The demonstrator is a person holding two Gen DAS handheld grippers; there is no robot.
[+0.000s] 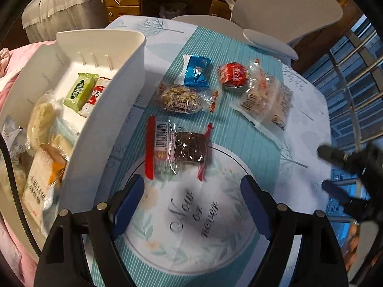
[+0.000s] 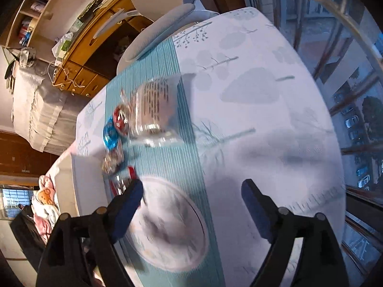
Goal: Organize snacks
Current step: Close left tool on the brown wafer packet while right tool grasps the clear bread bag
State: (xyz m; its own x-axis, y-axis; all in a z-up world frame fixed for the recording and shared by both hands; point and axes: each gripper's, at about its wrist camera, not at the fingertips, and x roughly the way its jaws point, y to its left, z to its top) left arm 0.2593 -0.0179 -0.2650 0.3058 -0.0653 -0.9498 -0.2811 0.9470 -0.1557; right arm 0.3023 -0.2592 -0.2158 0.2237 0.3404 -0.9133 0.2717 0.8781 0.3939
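Clear-wrapped brown cake lies on surface just ahead of left gripper, jaws apart, empty; bin beside. Right gripper likewise apart, empty. Straddle cake's middle, then close.

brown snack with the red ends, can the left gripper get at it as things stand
Probably yes. The brown snack lies flat on the tablecloth just ahead of the left gripper, whose jaws stand open and empty. Nothing lies between them; the white bin sits off to the side.
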